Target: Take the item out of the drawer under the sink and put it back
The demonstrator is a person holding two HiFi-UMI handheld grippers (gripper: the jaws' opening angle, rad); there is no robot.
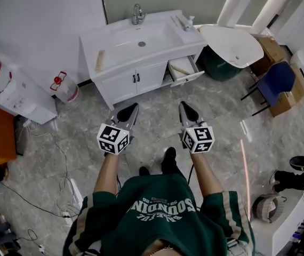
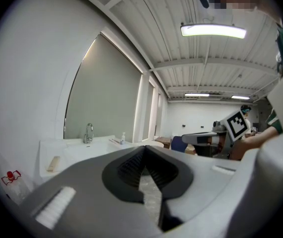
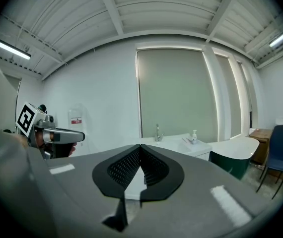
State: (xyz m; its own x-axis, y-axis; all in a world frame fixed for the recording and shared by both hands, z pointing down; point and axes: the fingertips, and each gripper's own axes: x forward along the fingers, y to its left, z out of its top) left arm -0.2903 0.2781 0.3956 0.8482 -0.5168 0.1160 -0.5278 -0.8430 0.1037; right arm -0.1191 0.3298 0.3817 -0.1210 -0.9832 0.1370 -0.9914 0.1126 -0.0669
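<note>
Standing well apart from the white sink cabinet [image 1: 121,82], the person holds the left gripper [image 1: 135,107] and the right gripper [image 1: 183,105] side by side, both with jaws pressed together on nothing. At the cabinet's right end the drawer [image 1: 188,77] hangs open, a pale item [image 1: 180,66] inside. This looks like the approach; next, one gripper must reach the drawer and open.

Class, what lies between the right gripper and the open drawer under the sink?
Only bare grey floor. Nothing stands between the right gripper and the drawer. The head view shows this stretch.
</note>
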